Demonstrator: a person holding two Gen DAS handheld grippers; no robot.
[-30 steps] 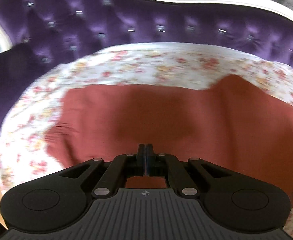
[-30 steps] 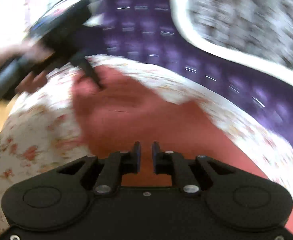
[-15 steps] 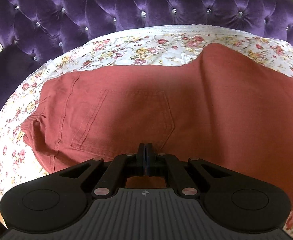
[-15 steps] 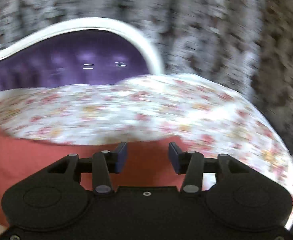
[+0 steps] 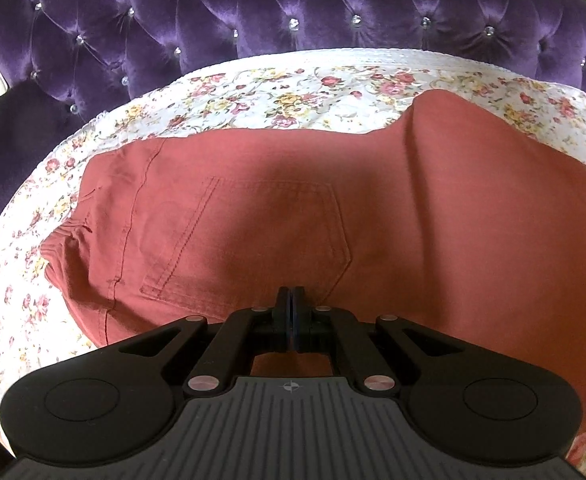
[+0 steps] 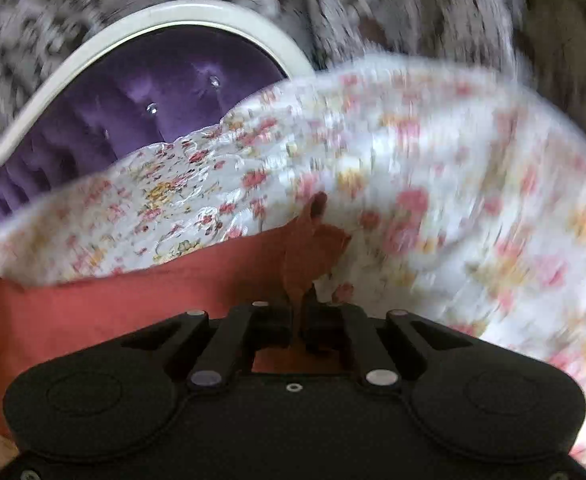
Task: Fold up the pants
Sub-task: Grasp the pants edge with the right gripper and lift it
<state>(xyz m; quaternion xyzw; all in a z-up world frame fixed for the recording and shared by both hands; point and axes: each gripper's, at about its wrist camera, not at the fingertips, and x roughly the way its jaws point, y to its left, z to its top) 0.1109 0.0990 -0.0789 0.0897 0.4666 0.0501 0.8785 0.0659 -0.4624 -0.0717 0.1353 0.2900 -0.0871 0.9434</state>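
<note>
Across the flower-printed white bed cover [image 5: 301,92] lie the brick-red cotton pants [image 5: 433,240], seat side up with a stitched back pocket [image 5: 253,240] showing. Their right part runs out of the left wrist view, and the black left gripper [image 5: 292,304] hides their near edge. Its fingers are pressed together right at the pocket's lower corner; whether any cloth sits between them I cannot tell. Behind the cover rises a purple tufted velvet headboard [image 5: 293,12] with a cream frame [image 6: 213,10]. The right wrist view is smeared by blur, the cover's far corner mostly a wash of pink and white. The black right gripper [image 6: 297,312] pinches a bunched end of the pants [image 6: 309,252], the fabric standing up just beyond its nearly closed fingers, near the cover's edge.
</note>
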